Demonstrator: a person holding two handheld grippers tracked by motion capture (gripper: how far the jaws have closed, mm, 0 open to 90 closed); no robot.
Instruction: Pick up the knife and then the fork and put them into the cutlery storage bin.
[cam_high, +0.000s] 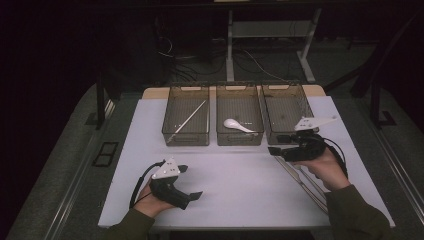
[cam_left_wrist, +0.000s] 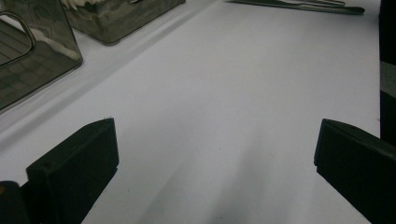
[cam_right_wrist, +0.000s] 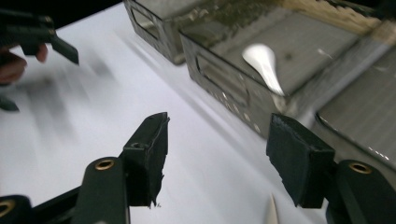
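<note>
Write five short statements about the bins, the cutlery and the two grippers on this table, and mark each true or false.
1. Three clear bins stand in a row at the far side of the table. True.
2. The white spoon lies in the right bin. False: it lies in the middle bin; the right bin looks empty.
3. A long thin stick lies aslant in the left bin. True.
4. The right gripper is shut on the spoon. False: its jaws stand apart with nothing between them, in front of the bins.
5. The left gripper is shut. False: its jaws are wide open over bare table.
</note>
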